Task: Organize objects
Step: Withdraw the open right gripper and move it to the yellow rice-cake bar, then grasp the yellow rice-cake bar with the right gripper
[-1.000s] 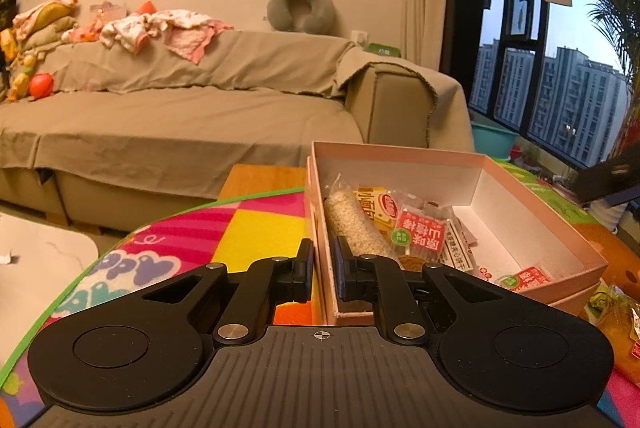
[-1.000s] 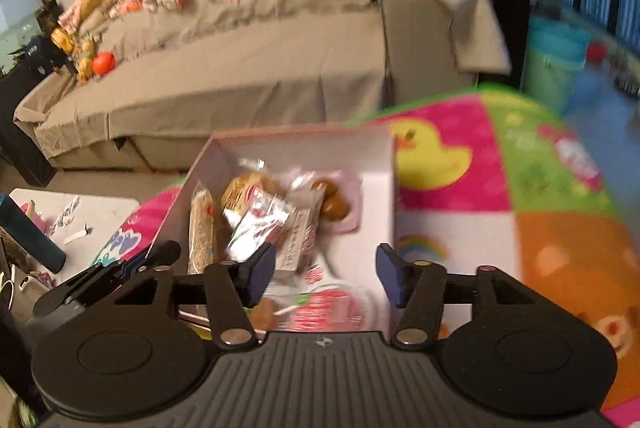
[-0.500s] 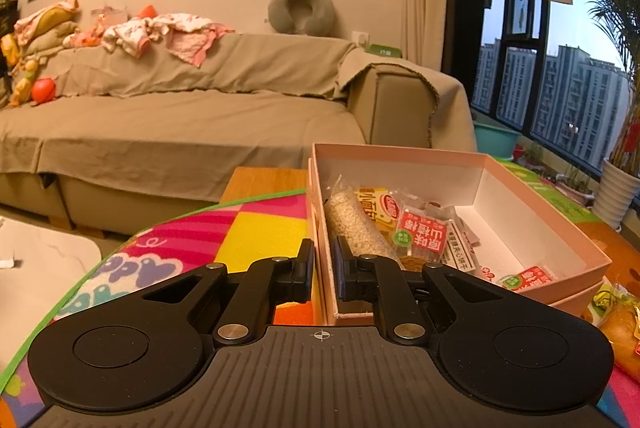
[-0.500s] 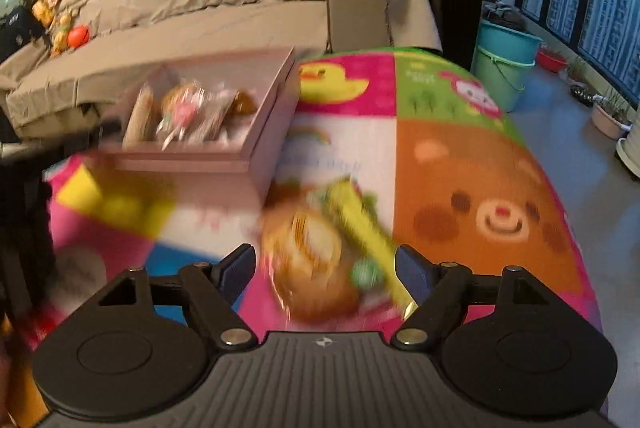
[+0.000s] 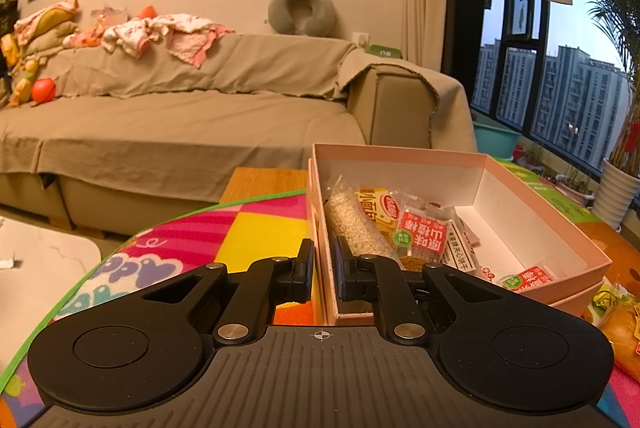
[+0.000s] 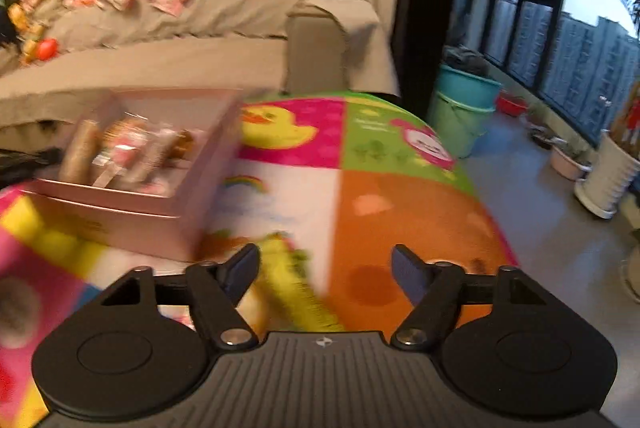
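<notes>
Left gripper (image 5: 322,264) clamped on the near wall of the pink box (image 5: 480,164), steadying it on the colourful mat (image 6: 400,204). Right gripper (image 6: 325,268) swung away from over the box, now above loose snacks (image 6: 288,280) beside it; jaws just narrowed yet apart, gripping nothing. Yellow packet between them, blurred. Probably next pick for boxing.

Snack packets (image 5: 420,240) in box (image 5: 520,172) on mat (image 6: 400,212), sofa (image 5: 180,132) behind.

Your left gripper (image 5: 323,266) and right gripper (image 6: 325,270) were matte black: ribbed bodies, round discs, silver pivot screws.
</notes>
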A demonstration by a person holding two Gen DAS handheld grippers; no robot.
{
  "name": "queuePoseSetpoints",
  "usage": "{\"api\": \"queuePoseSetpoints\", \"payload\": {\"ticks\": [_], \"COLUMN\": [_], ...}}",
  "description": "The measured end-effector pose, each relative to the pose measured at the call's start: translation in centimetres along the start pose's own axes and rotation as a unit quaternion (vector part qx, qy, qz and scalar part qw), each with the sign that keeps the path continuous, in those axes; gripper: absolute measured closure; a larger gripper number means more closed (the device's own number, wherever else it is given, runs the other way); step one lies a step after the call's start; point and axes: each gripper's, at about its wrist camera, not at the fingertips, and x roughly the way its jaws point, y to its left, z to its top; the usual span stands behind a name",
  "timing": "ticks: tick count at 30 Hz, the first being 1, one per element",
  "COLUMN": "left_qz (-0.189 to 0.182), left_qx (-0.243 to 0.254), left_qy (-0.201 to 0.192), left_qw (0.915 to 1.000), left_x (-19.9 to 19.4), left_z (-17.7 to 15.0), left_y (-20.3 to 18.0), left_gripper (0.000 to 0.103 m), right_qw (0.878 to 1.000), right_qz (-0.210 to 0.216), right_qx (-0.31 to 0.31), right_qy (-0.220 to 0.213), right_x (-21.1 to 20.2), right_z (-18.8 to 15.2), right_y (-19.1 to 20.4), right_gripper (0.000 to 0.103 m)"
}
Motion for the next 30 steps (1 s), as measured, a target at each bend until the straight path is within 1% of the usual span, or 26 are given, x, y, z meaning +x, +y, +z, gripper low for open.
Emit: {"api": "queuePoseSetpoints", "payload": {"ticks": [1,3,4,7,9,13,17,18,19,20,21,22,23,24,27,30], "left_qz": [0.0,0.0,0.0,0.0,0.0,0.0,0.0,0.0,-0.001,-0.001,-0.001,-0.001,-0.001,-0.001,-0.001,-0.001], "left_qx": [0.0,0.0,0.0,0.0,0.0,0.0,0.0,0.0,-0.001,-0.001,-0.001,-0.001,-0.001,-0.001,-0.001,-0.001], "left_qy": [0.0,0.0,0.0,0.0,0.0,0.0,0.0,0.0,0.0,0.0,0.0,0.0,0.0,0.0,0.0,0.0], "left_qw": [1.0,1.0,1.0,1.0,1.0,1.0,1.0,1.0,1.0,1.0,1.0,1.0,1.0,1.0,1.0,1.0], "left_x": [0.0,0.0,0.0,0.0,0.0,0.0,0.0,0.0,0.0,0.0,0.0,0.0,0.0,0.0,0.0,0.0], "left_z": [0.0,0.0,0.0,0.0,0.0,0.0,0.0,0.0,0.0,0.0,0.1,0.1,0.1,0.1,0.1,0.1], "left_y": [0.0,0.0,0.0,0.0,0.0,0.0,0.0,0.0,0.0,0.0,-0.1,-0.1,-0.1,-0.1,0.0,-0.1], "left_gripper": [0.09,0.09,0.09,0.09,0.09,0.09,0.09,0.09,0.09,0.09,0.09,0.09,0.09,0.09,0.09,0.09], "right_qw": [1.0,0.999,0.999,0.996,0.994,0.995,0.995,0.995,0.995,0.996,0.995,0.995,0.994,0.994,0.994,0.995], "right_qz": [-0.006,-0.003,0.003,0.065,0.087,0.077,0.071,0.066,0.063,0.06,0.06,0.065,0.067,0.069,0.055,0.043], "right_qx": [-0.001,0.004,0.014,0.032,0.026,-0.002,0.01,0.011,0.012,0.008,0.002,-0.006,-0.013,-0.019,-0.044,-0.044], "right_qy": [0.012,0.038,0.034,0.049,0.06,0.062,0.073,0.077,0.072,0.073,0.074,0.079,0.084,0.086,0.084,0.085], "right_x": [0.9,2.3,2.2,1.5,1.1,1.3,3.3,3.9,4.1,4.1,4.0,3.7,3.3,2.9,1.1,-1.1], "right_z": [0.0,-0.4,-0.7,-1.1,-1.6,-1.9,-1.2,-1.1,-1.0,-1.0,-0.9,-0.8,-0.9,-1.1,-1.9,-2.5], "right_y": [-0.3,-0.7,-0.9,-1.0,-0.6,0.3,0.2,0.4,0.6,0.8,1.1,1.3,1.6,1.7,2.0,1.5], "right_gripper": [0.042,0.047,0.047,0.047,0.047,0.047,0.047,0.045,0.045,0.05,0.061,0.065,0.075,0.078,0.08,0.082]}}
